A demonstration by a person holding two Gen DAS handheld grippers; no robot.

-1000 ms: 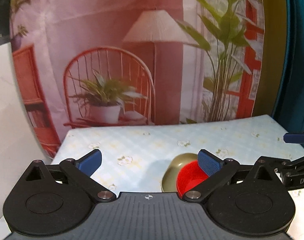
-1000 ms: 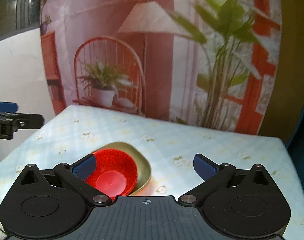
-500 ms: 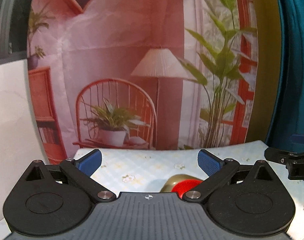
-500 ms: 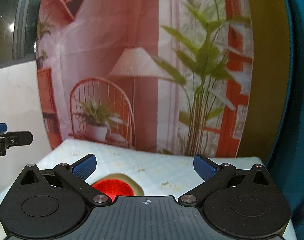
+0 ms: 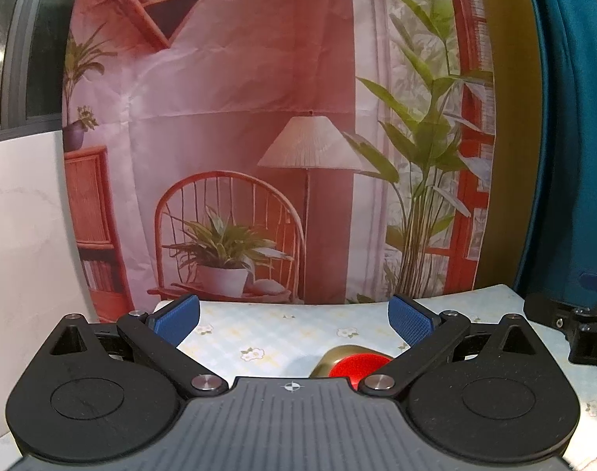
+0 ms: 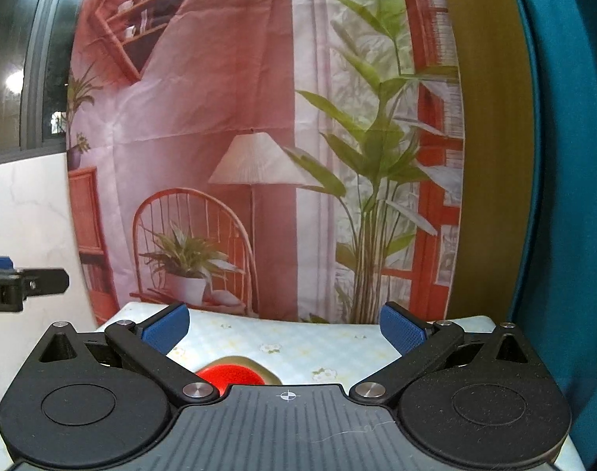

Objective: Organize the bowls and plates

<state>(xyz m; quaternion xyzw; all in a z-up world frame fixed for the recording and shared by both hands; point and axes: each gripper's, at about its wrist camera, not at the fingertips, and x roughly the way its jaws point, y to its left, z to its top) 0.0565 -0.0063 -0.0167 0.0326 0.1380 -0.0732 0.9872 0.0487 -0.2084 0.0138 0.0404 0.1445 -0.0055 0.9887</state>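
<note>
two dishes are sitting nested on the flowered surface (image 5: pixel 290 325): a red bowl (image 5: pixel 357 365) inside an olive bowl (image 5: pixel 333 357). i am holding my left hand-held gripper (image 5: pixel 294 316) spread wide and empty above them. i am keeping my right hand-held gripper (image 6: pixel 284 324) equally spread, gripping nothing, the bowls low beneath its left finger.

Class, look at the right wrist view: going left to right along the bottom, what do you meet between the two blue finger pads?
Left blue pad → red bowl nested in the olive dish → flowered tablecloth → right blue pad.
</note>
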